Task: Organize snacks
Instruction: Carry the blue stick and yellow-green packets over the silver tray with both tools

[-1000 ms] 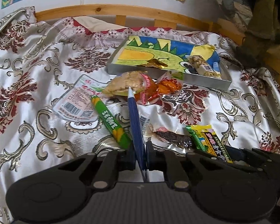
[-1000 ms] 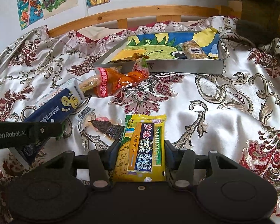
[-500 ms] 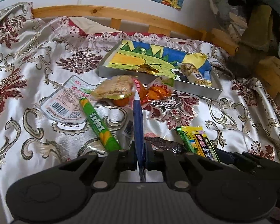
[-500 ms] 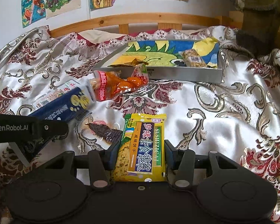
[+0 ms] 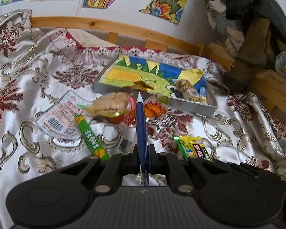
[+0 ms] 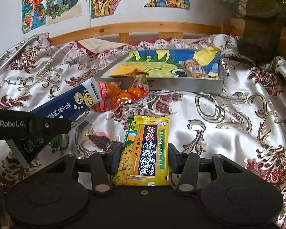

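Observation:
My left gripper (image 5: 143,152) is shut on a flat blue packet (image 5: 141,126), seen edge-on and pointing toward the tray. In the right wrist view that blue packet (image 6: 66,105) sticks up from the left gripper (image 6: 47,131) at the left, its white end near an orange packet (image 6: 120,95). My right gripper (image 6: 144,156) is shut on a yellow cracker packet (image 6: 146,148), also visible low right in the left wrist view (image 5: 192,148). The grey tray (image 5: 190,108) (image 6: 181,85), lined with a colourful drawing, holds a grain bar (image 6: 195,68) and a gold wrapper (image 5: 143,85).
On the patterned satin bedcover lie a green stick (image 5: 91,135), a white barcode packet (image 5: 57,114), a clear packet of tan snack (image 5: 110,105) and a dark snack piece (image 6: 103,143). A wooden bed rail (image 6: 135,26) runs behind. Dark bundled cloth (image 6: 263,19) stands at the right.
Both views have tipped upward a little, showing more wall. The blue packet's free end has swung up toward the orange packet. Both grips hold as before.

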